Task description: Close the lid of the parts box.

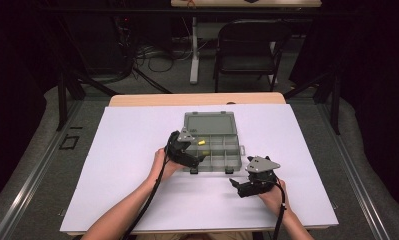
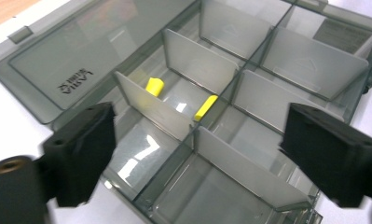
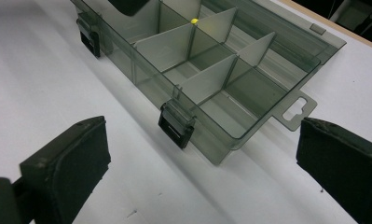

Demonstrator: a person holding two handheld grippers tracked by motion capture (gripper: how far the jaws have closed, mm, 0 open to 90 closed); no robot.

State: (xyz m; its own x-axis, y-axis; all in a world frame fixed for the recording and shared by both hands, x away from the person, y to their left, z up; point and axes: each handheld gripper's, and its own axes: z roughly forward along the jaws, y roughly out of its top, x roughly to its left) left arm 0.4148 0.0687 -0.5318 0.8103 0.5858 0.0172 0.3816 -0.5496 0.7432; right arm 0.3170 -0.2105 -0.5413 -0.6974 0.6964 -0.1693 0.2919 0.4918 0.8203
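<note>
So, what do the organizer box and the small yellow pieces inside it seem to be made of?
The organizer box looks like hard, smoke-grey transparent plastic with a glossy finish: the white surface shows through its walls and the dividers catch bright reflections. The two yellow pieces look opaque and matte, probably plastic or rubber; they are too small to tell.

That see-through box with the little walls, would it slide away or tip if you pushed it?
The box looks like thin plastic and holds just small yellow pieces, so it is probably light. It lies flat on smooth white paper, so a push would likely slide it, not tip it.
</note>
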